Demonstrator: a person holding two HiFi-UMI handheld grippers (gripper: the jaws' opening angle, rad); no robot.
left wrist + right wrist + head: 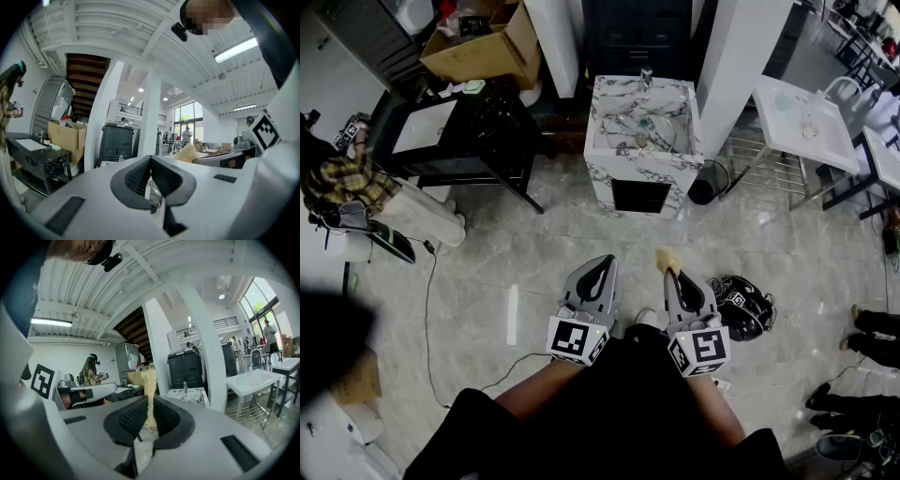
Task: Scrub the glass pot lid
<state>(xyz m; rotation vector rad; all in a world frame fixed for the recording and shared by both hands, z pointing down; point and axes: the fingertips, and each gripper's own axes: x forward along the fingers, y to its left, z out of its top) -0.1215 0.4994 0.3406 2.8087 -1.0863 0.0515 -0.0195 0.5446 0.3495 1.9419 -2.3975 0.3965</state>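
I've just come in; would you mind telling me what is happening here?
A person stands back from the marble sink with tongs in each hand. The right tongs are shut on a tan fibrous scrubber. The left tongs are shut and empty. What looks like the glass pot lid lies in the sink basin, not yet touched.

Person's got both forearms stuck out straight ahead, grippers side by side and pretty close. Left gripper has its jaws pressed together on nothing. Right gripper is pinching a tan fibrous scrubber.
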